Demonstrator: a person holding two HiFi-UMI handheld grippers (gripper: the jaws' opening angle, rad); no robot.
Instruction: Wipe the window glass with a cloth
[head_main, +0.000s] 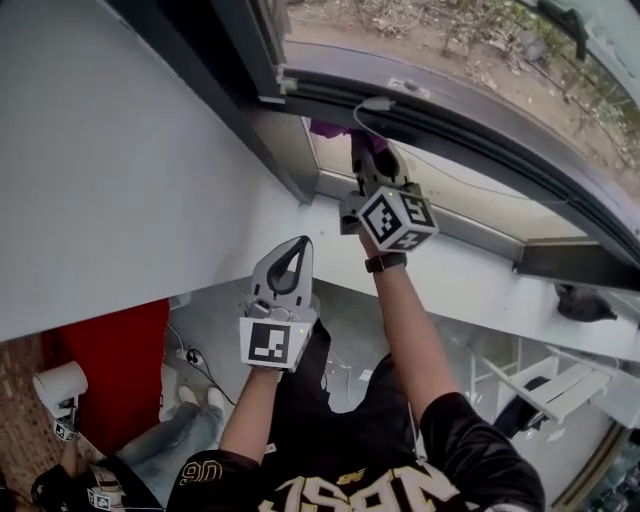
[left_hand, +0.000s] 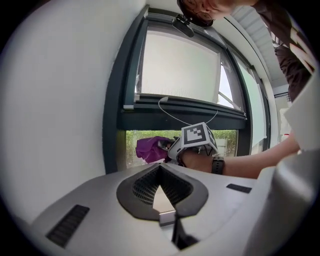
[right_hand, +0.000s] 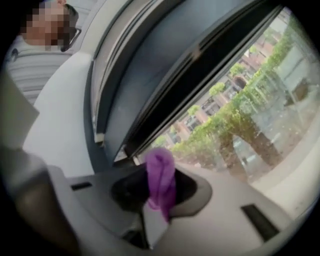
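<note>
So the person's got the right tongs (head_main: 362, 150) reached up to the window glass (head_main: 430, 45), right next to the dark frame (head_main: 460, 125). They're clamped tight on a purple cloth (head_main: 328, 128). A bunch of it sticks out past the tips, up at the pane near the frame's corner, though I honestly can't tell if it's pressed flat on the glass. The left tongs (head_main: 296, 255) are held lower, well clear of the window and in front of the white wall (head_main: 110, 170), with the tips closed together and nothing in them. There's a black watch (head_main: 385, 262) on the right wrist. Green trees and some buildings show through the glass.
</note>
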